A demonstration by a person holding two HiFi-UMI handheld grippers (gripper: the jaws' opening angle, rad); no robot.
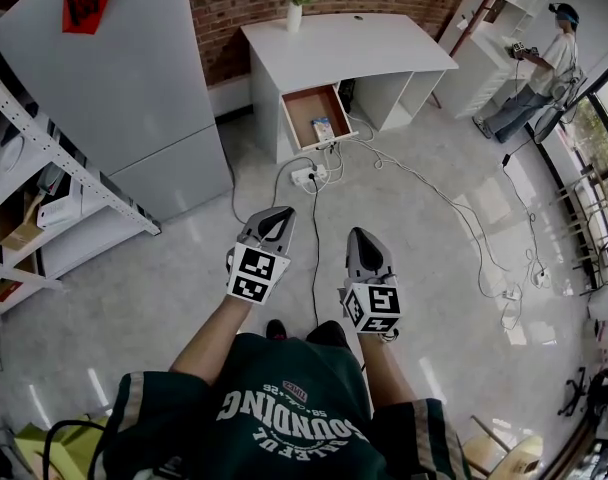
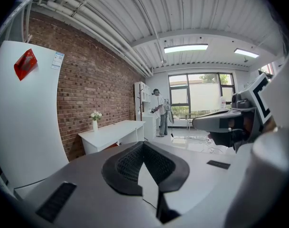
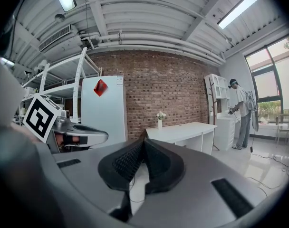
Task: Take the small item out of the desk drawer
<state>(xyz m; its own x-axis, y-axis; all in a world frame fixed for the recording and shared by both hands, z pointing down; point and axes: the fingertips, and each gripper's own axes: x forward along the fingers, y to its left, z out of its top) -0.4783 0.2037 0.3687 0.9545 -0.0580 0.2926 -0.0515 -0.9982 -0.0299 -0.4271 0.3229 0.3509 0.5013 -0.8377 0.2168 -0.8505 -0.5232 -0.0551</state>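
You wear a dark green shirt (image 1: 284,408) with curved white lettering across the chest and pale bands round its short sleeves (image 1: 136,396). Your left gripper (image 1: 277,215) and right gripper (image 1: 361,236) are smooth grey shells with black ribbed pads (image 2: 128,164). Each carries a black-and-white marker cube (image 1: 256,273).

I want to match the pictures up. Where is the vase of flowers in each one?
Head view: flower vase top centre.
Left gripper view: flower vase left of centre.
Right gripper view: flower vase just right of centre.
Shared landmark: the white desk it stands on.
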